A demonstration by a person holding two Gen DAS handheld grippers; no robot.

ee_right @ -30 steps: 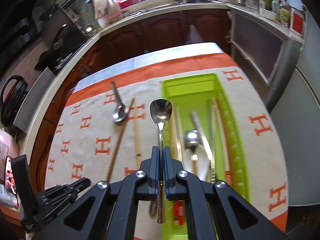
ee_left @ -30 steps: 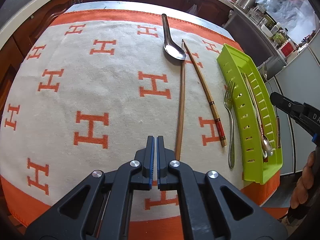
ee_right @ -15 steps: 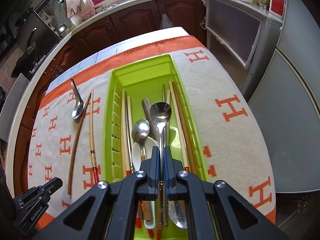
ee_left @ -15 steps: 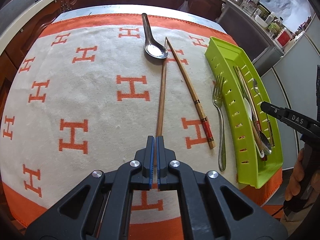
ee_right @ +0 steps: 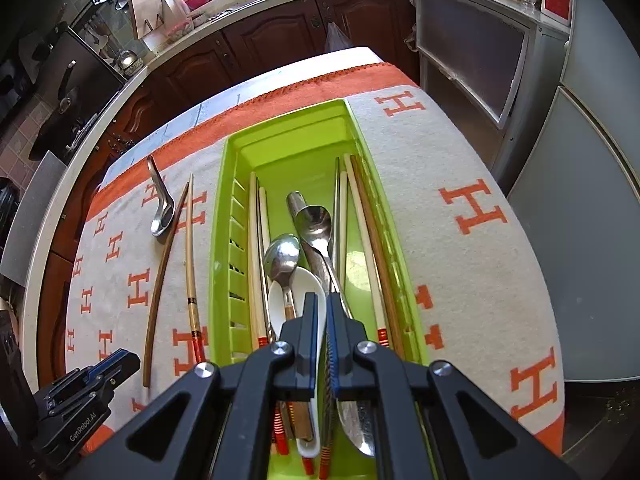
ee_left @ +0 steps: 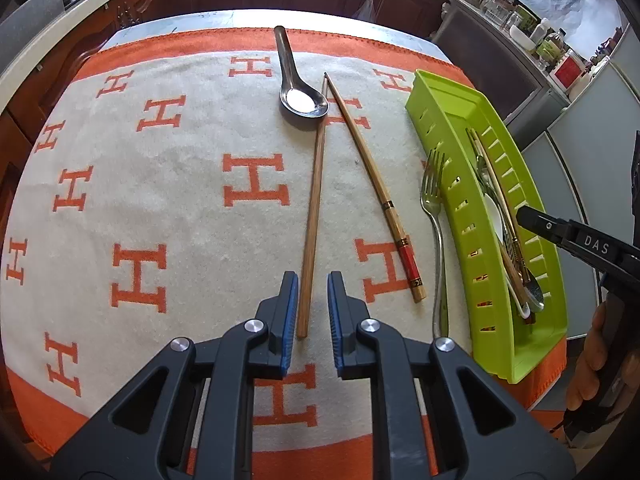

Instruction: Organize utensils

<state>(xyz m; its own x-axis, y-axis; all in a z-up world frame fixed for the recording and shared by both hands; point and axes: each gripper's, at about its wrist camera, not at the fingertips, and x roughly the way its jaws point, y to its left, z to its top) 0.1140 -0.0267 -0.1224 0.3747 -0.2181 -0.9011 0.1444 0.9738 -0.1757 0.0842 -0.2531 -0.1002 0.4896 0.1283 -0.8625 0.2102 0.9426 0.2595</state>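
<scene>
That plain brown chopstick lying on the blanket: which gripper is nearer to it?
Left. The left gripper is opening its jaws on either side of the plain brown chopstick's near end, not yet touching. The right gripper is over the green tray, holding a spoon.

**Two wrist cameras looking steeply down on one cloth-covered table**

The left wrist camera is riding just behind the left gripper [ee_left: 312,280], looking steeply down and forward over the orange-lettered cloth [ee_left: 160,184], close above its near edge, with the kitchen cabinets curving along the top. The right wrist camera is sitting behind the right gripper [ee_right: 322,300], looking down the length of the green tray [ee_right: 228,184] from close above. Both views are sharing the tray, the cloth, the brown chopstick [ee_left: 314,200] and the metal soup spoon [ee_right: 162,210]; each is also catching the other gripper at its edge.
</scene>
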